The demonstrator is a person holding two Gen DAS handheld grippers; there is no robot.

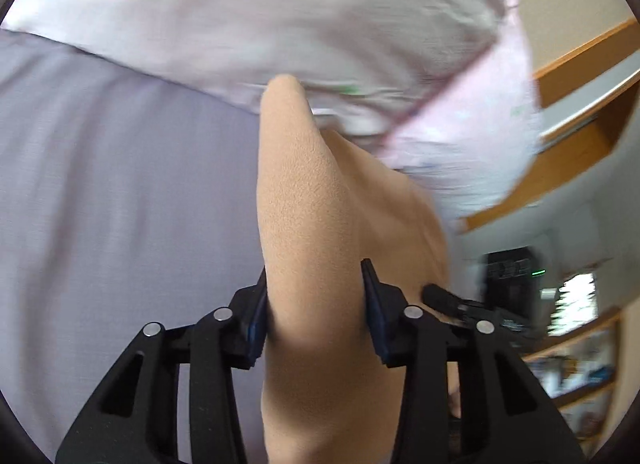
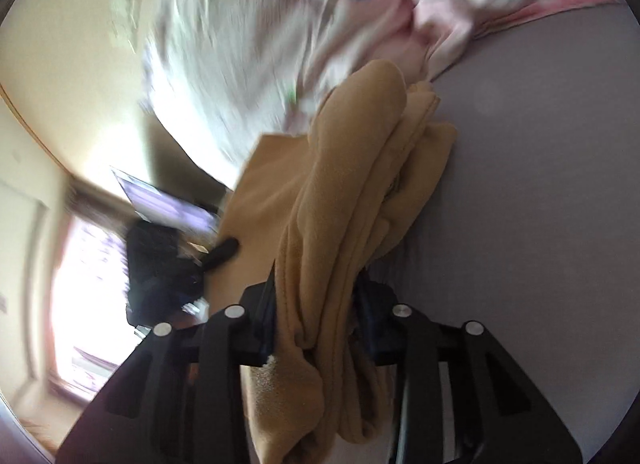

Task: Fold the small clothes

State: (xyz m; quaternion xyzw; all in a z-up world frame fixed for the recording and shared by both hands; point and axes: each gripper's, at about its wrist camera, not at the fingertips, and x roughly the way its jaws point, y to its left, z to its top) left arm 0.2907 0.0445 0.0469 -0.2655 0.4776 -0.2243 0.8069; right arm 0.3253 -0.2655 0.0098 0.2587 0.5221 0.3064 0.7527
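A tan fleece garment (image 1: pixel 316 224) runs up between the jaws of my left gripper (image 1: pixel 316 296), which is shut on it. The same tan garment (image 2: pixel 344 200) is bunched in folds between the jaws of my right gripper (image 2: pixel 316 304), which is also shut on it. Both hold it lifted above the lilac bed sheet (image 1: pixel 120 184). A pale pink printed garment (image 1: pixel 280 24) lies beyond it on the sheet and also shows in the right wrist view (image 2: pixel 256 44). The other gripper's black tip (image 2: pixel 224 250) shows to the left of the tan cloth.
The lilac sheet (image 2: pixel 540 184) fills the right of the right wrist view. Wooden trim and shelves (image 1: pixel 576 344) stand at the right of the left wrist view. A bright window (image 2: pixel 88 284) and a dark screen (image 2: pixel 168 204) are at the left. Both views are motion-blurred.
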